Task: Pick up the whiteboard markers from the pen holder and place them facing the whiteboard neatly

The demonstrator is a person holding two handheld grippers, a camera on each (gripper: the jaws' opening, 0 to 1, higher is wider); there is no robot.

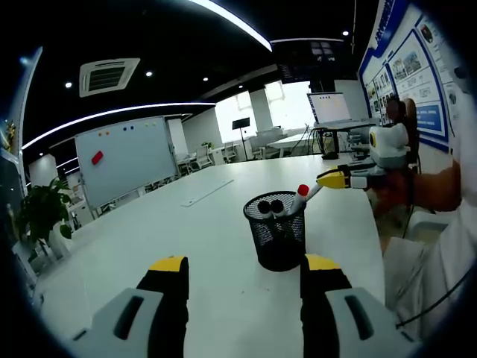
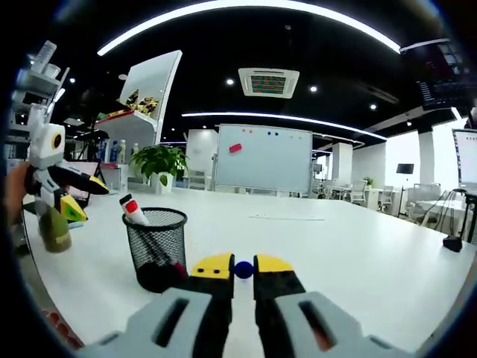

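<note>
A black mesh pen holder (image 1: 276,233) (image 2: 156,246) stands on the white table (image 1: 186,246). Two black-capped markers (image 1: 270,206) and a leaning red-capped marker (image 1: 302,191) (image 2: 133,208) stick out of it. My left gripper (image 1: 244,265) is open, its jaws low before the holder; in the right gripper view it (image 2: 86,195) hangs at the left, just beyond the holder. My right gripper (image 2: 244,272) is shut on a marker whose blue end (image 2: 244,269) shows between the jaws. In the left gripper view it (image 1: 333,179) hovers just right of the holder's rim. The whiteboard (image 1: 127,156) (image 2: 262,160) stands beyond the table's far end.
A long pale strip (image 1: 207,192) lies on the table toward the whiteboard. A potted plant (image 1: 41,212) (image 2: 158,165) stands near the board. A small dark object (image 2: 451,243) sits on the table, far right in the right gripper view. A person's arm (image 1: 440,186) holds the right gripper.
</note>
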